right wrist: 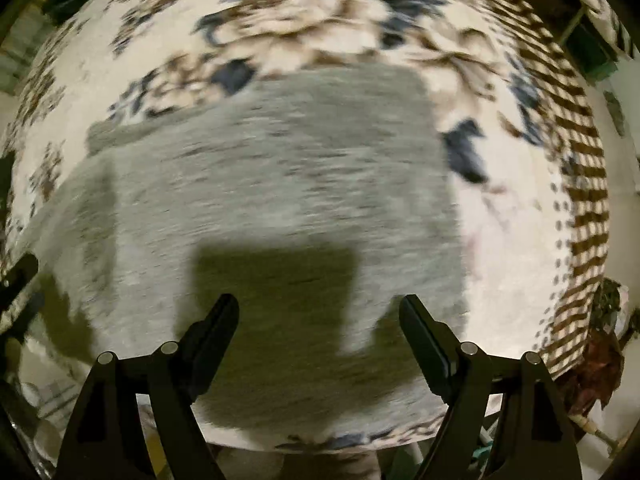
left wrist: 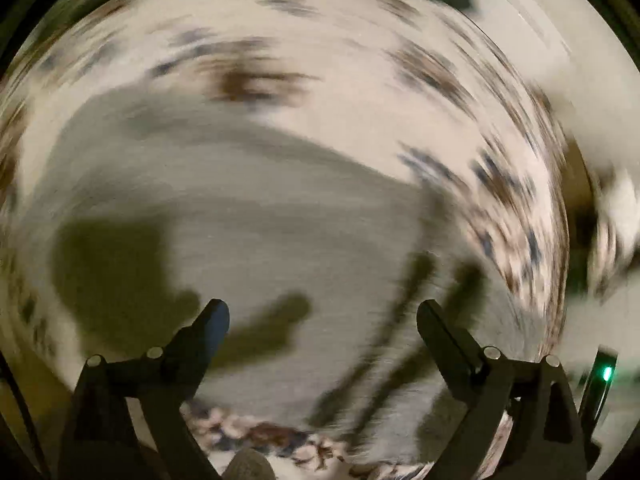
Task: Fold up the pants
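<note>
No writing is legible — both views are blurred. Grey pants (right wrist: 272, 184) lie flat on a floral-patterned cloth (right wrist: 280, 12); left gripper (left wrist: 322, 318) and right gripper (right wrist: 318, 312) hover above, jaws apart, empty.

No text, label, brand, number or sign can be read in either wrist view. Both pictures are strongly blurred, and the surfaces that show carry only a pattern, with no letters or digits.
</note>
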`<state>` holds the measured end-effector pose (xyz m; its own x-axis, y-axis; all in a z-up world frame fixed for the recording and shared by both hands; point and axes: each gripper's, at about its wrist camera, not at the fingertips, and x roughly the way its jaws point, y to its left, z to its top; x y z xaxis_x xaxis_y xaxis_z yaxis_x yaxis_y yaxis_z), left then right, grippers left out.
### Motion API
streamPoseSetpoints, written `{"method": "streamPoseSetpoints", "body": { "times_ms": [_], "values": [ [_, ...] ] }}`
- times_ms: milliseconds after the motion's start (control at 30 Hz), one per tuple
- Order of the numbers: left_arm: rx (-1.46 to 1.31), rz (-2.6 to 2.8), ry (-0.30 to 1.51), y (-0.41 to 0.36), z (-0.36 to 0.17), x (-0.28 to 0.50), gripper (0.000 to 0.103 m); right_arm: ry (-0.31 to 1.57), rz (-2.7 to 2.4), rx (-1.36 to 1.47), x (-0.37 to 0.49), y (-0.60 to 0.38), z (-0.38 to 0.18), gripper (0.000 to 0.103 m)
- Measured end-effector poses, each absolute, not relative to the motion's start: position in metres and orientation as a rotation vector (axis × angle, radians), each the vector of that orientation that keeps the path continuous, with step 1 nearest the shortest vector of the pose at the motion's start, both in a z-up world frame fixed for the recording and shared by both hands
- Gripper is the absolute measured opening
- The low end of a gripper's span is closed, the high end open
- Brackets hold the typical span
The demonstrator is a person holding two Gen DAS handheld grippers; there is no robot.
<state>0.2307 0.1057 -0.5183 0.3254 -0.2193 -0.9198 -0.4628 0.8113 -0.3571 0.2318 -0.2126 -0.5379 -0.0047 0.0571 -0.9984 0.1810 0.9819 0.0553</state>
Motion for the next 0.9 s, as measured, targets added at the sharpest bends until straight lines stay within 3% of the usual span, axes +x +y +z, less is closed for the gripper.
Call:
{"method": "streamPoseSetpoints", "body": {
  "times_ms": [233,467,533,567,667,900],
  "values": [
    [-0.995,0.554,1.071,0.23,-0.55,0.152,0.096,1.6,0.018,0.089,0.247,-0.138,-0.539,0.084],
    [-1.11,0.626,0.994,0.276,-0.594,0.154,0.095,1.644,0.03,0.097,0.265,-0.096,-0.56,0.084],
    [-1.107,0.598,0.971,0.276,-0.597,0.162,0.059,1.653,0.025,0.101,0.27,-0.096,-0.566,0.084],
    [-1.064,0.569,0.993,0.273,-0.595,0.172,0.022,1.655,0.019,0.099,0.272,-0.095,-0.568,0.084],
    [-0.875,0.505,0.972,0.251,-0.56,0.188,0.012,1.654,0.008,0.112,0.273,-0.097,-0.569,0.084],
    [-0.65,0.237,0.907,0.175,-0.45,0.2,0.011,1.624,-0.006,0.155,0.264,-0.136,-0.55,0.084]
  ]
}}
